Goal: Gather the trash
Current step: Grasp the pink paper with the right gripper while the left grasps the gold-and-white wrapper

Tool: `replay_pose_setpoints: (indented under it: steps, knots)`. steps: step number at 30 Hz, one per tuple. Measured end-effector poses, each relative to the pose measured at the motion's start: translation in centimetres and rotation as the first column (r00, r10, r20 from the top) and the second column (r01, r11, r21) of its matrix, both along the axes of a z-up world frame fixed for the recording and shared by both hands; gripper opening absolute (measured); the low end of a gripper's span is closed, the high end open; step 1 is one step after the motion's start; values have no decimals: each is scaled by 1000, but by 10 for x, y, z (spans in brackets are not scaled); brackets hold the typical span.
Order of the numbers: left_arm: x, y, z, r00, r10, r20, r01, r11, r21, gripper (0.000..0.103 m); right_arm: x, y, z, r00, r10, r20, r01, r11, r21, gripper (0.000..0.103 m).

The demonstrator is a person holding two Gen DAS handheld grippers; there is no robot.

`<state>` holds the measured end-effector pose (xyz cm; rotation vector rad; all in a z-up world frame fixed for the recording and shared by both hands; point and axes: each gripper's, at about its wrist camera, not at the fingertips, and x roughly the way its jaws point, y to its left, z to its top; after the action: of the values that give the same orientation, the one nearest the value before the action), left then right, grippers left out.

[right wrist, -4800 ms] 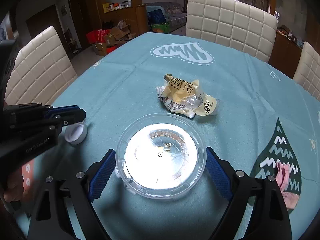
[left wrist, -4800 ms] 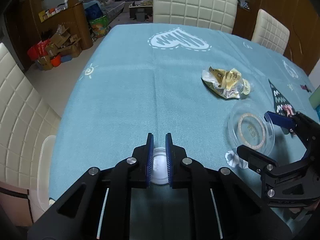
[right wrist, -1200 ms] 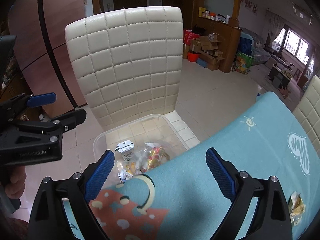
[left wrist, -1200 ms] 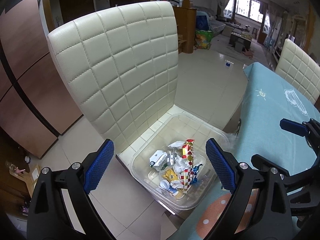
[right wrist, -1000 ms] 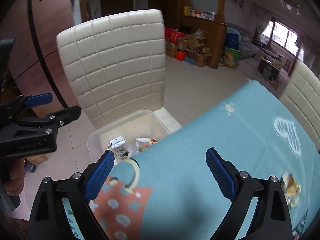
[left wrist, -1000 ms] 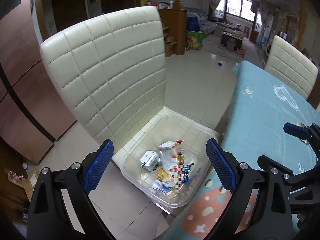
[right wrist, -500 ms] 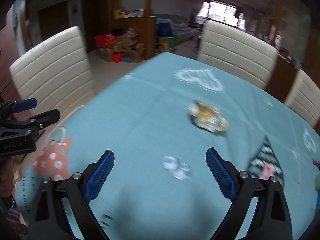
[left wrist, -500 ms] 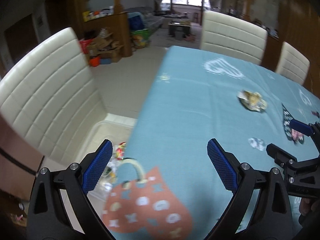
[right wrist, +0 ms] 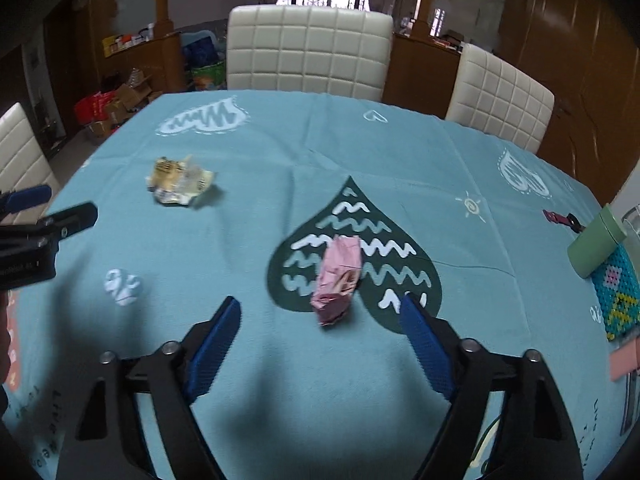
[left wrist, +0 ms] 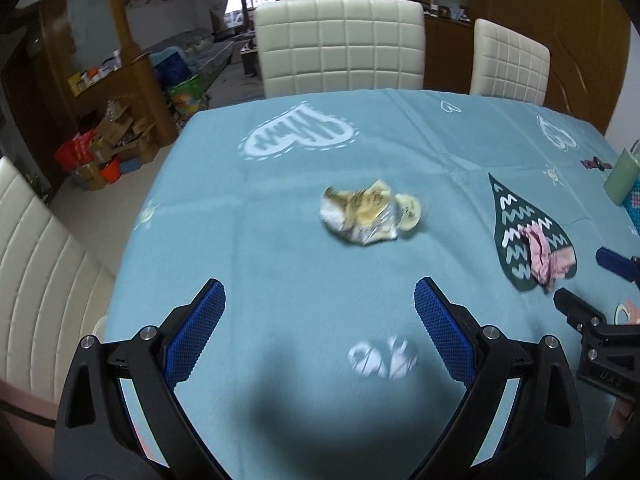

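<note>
I have both tongs over the worktop [left wrist: 280, 280], which is covered in a light blue cloth printed with hearts. My left tongs [left wrist: 319, 320] are spread wide with nothing between the blue pads; just ahead of them, nearer the right pad, lies a small white scrap [left wrist: 382, 356], blurred in this view. Farther out on the cloth sits the crumpled yellow-and-white wrapper [left wrist: 366, 218], apart from everything else.

My right tongs [right wrist: 320, 332] are closing, yet the pads touch nothing so far. The crumpled pink paper [right wrist: 338, 280] lies just ahead of the gap between them, resting on the dark heart print [right wrist: 384, 240]. From this side the same yellow wrapper [right wrist: 180, 182] is well off to the left, and the white scrap [right wrist: 122, 284] sits nearer, also left. The left tongs [right wrist: 52, 208] poke in at the left edge of this view.

At the far right edge of the worktop a pale green cup [right wrist: 596, 244] stands beside a beaded mat [right wrist: 618, 296]. Cream quilted chairs [right wrist: 308, 52] ring the far side.
</note>
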<state>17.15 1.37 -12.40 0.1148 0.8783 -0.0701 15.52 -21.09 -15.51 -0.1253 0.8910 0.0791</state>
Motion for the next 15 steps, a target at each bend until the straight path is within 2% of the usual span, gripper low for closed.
replay_pose_setpoints:
  steps: [6,8,10,13,15]
  knots:
    - [51,-22,-19,999,-35,-30,36,999,18,94,40,-10,-32,997,-29,-77,31,999,25,54]
    - [68,-28,-28,998,-45,-42,46,999,24,94,48,-10,-40,995,-28,-93,31,999,32,39]
    - [79,-29,-35,998,-48,-51,49,998,30,94,56,-12,-41,997,-19,-74,24,998,58,30]
    - [95,-28,-45,997,-46,-62,48,999,21,93,68,-8,-39,999,-4,-50,7,998,67,25]
    - [99,-27,-49,996,-53,-67,54,999,7,73,77,-5,-38,999,4,-40,0,997,76,25]
